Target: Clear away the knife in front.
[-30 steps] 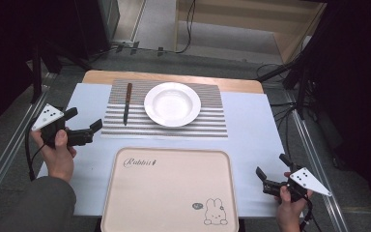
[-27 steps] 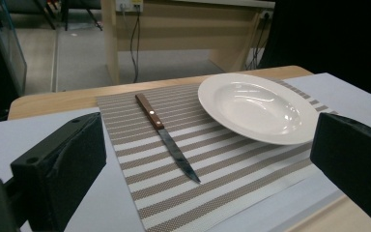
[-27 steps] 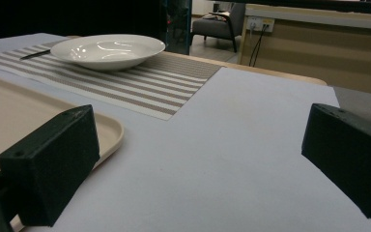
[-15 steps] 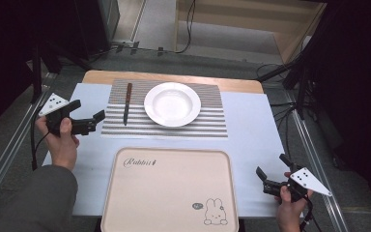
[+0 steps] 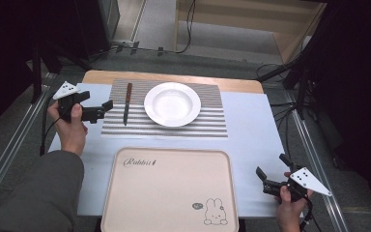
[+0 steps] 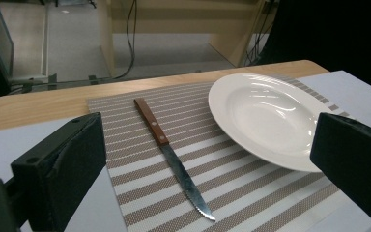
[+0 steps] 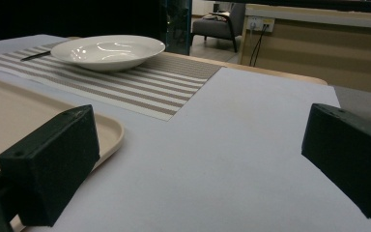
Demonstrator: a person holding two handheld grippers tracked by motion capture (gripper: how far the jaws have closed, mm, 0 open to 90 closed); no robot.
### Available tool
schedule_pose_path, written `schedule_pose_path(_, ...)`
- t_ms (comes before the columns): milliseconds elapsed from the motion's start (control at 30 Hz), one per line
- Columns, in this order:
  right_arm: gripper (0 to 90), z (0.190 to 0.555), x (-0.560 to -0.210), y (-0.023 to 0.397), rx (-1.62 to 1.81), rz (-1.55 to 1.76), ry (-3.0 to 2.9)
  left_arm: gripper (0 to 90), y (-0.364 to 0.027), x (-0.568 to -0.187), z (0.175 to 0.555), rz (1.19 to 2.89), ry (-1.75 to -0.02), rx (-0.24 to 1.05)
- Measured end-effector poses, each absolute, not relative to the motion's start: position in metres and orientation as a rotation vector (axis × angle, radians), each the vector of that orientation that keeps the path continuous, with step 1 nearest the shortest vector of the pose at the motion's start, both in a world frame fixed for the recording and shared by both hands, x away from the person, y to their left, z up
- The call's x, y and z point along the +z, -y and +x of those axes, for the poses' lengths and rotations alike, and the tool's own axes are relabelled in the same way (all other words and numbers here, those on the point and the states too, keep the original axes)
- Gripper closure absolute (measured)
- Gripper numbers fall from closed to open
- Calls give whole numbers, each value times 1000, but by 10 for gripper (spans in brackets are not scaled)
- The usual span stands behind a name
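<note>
Broadly spread across the counter point(image 5: 256, 130): a pale sheet, with a beige rabbit-printed tray point(image 5: 169, 191) at the near edge, bare, likely waiting to receive things. Beyond it, laid out as a place setting, a striped placemat point(image 5: 212, 123) carrying a white deep plate point(image 5: 172, 104) and, just beside the plate's left, a wooden-handled knife point(image 5: 127, 102), blade toward the near side. Angled at that knife from the mat's left edge, the left gripper point(image 5: 107, 106), jaws wide apart, probably lining up a grasp. Parked low near the tray's right corner, the right gripper point(image 5: 269, 172), jaws likewise apart, holding nothing.
</note>
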State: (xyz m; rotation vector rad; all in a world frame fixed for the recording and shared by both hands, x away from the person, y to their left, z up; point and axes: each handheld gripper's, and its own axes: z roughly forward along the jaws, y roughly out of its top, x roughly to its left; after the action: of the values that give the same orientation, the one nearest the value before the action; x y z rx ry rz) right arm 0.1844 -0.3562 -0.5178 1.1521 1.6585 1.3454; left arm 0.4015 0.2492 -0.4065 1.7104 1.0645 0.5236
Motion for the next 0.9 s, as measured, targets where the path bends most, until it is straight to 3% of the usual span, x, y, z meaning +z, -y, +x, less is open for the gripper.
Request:
schedule_pose_path(300, 0, 185, -518, 356, 1345, 1146, -1662, 4, -241, -404, 419, 1747, -1082, 493)
schedule_pose_path(767, 0, 185, -518, 355, 1338, 1142, -1666, 59, -220, -412, 460, 1814, -1245, 448)
schedule_pose_path(900, 0, 185, -518, 355, 1338, 1140, -1666, 124, -214, -414, 468, 1828, -1281, 437)
